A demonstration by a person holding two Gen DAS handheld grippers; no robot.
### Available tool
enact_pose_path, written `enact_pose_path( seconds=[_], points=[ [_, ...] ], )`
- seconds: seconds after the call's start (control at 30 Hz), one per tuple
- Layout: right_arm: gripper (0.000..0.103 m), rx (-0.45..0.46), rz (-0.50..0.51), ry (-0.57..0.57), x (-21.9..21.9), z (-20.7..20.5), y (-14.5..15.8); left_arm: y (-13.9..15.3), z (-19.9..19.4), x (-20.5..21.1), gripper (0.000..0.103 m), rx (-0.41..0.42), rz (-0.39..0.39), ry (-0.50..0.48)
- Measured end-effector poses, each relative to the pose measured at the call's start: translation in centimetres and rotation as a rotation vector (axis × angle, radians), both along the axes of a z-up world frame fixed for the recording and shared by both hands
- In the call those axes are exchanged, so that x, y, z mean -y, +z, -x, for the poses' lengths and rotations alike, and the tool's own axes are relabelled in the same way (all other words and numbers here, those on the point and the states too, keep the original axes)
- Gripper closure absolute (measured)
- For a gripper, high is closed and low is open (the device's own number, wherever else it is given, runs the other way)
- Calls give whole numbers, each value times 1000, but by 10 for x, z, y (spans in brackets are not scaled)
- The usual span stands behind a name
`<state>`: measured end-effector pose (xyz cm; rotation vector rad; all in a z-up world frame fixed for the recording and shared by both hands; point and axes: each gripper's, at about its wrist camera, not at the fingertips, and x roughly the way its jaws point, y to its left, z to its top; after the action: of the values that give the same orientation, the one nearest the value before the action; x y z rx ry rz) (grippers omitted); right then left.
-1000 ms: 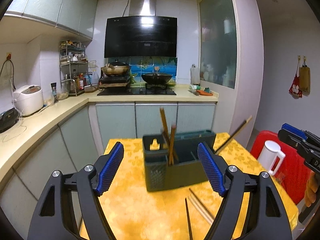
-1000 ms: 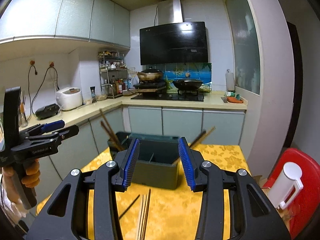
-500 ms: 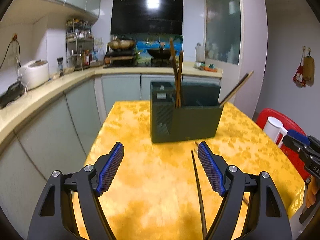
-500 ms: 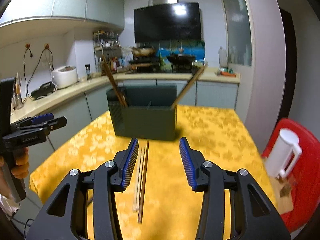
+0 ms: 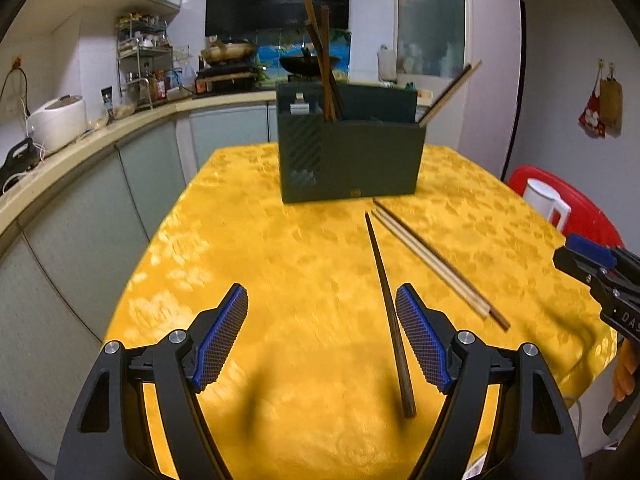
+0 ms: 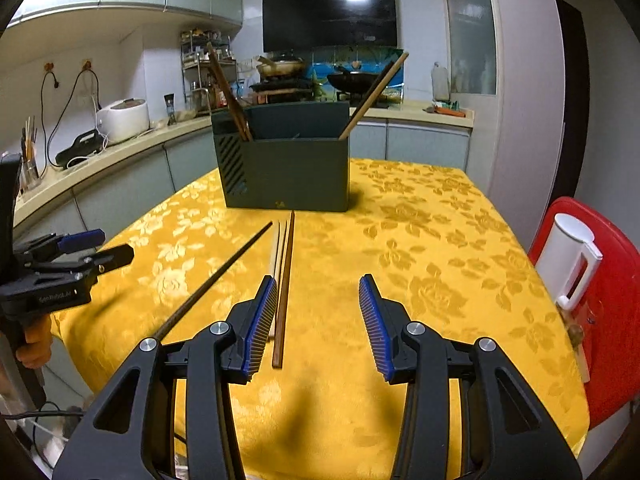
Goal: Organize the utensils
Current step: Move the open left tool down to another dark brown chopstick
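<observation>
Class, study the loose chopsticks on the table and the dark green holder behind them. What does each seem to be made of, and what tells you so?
Dark chopstick: probably dark-stained wood, matt, faint grain. Pale chopsticks: likely bamboo or light wood, unvarnished look. Holder: apparently moulded plastic, matt dark green, with slotted vents on one end.

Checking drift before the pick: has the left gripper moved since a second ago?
Yes. The left gripper has dropped toward the table; the utensil holder now sits higher in view.
</observation>
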<state>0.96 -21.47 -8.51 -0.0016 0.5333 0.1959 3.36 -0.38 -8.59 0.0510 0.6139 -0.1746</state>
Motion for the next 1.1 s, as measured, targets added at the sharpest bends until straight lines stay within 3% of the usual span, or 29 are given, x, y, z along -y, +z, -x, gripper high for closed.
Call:
enact_pose_path(
  seconds=[0.43,0.7,1.1],
  points=[
    [61,-94,88,73,-21,-5,-39,-32,3,19,29,-79,-45,-56],
    [61,-132,110,83,-25,-10,-51,-46,8,35,29,-95,-112,-100],
    [61,-149,141,72,-31,-20,-57,-52,2,34,29,-118,-124,-83]
  ],
)
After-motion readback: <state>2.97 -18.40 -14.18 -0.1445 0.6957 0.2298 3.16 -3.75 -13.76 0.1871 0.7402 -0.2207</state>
